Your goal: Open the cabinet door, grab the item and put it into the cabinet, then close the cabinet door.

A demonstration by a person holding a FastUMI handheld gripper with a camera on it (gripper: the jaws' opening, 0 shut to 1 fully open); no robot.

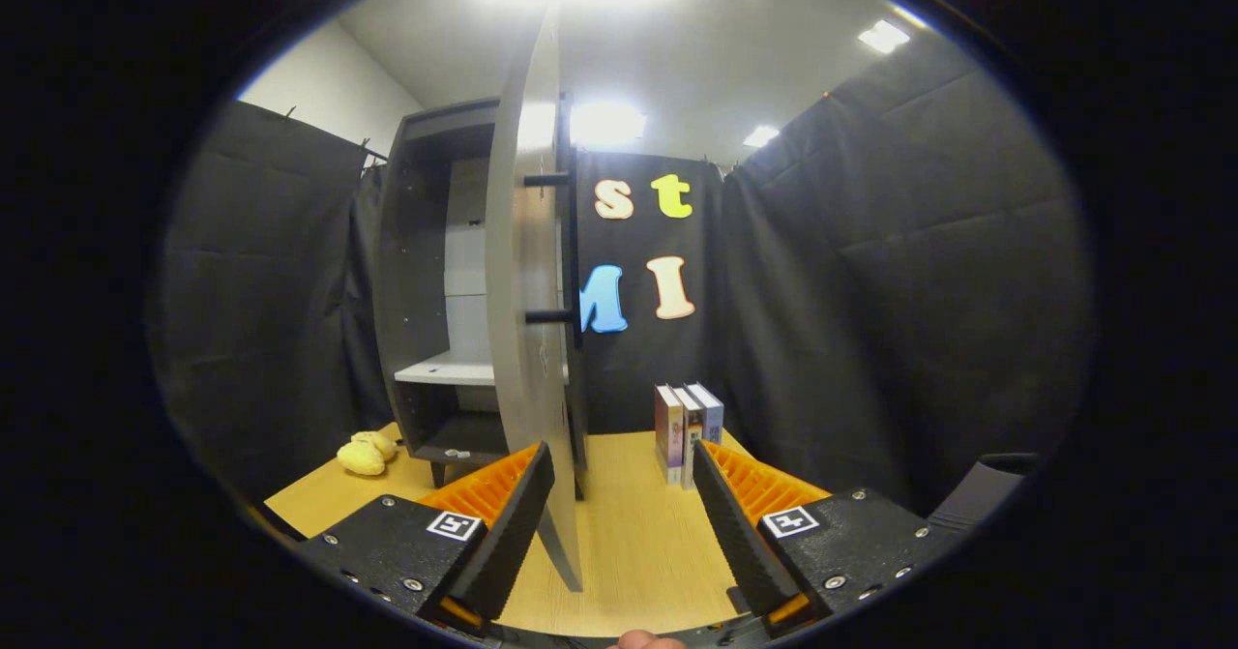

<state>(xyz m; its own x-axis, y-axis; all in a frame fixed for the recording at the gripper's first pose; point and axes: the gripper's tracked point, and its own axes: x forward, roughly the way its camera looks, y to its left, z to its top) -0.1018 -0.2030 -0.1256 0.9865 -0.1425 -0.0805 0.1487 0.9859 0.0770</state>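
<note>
A tall grey cabinet (426,281) stands on the wooden table, left of my fingers. Its door (527,339) is swung wide open toward me and I see it almost edge-on, its lower edge reaching down between my fingers near the left one. The door's black bar handle (573,243) faces right. Inside, a white shelf (445,370) is bare. My gripper (622,504) is open, with nothing pressed between the fingers. Three upright books (687,428) stand just beyond the right finger. A yellow plush toy (366,454) lies on the table left of the cabinet's foot.
The light wooden tabletop (633,533) stretches ahead between my fingers. Black cloth walls close the booth on all sides. A fingertip of the person's hand (640,640) shows below the gripper.
</note>
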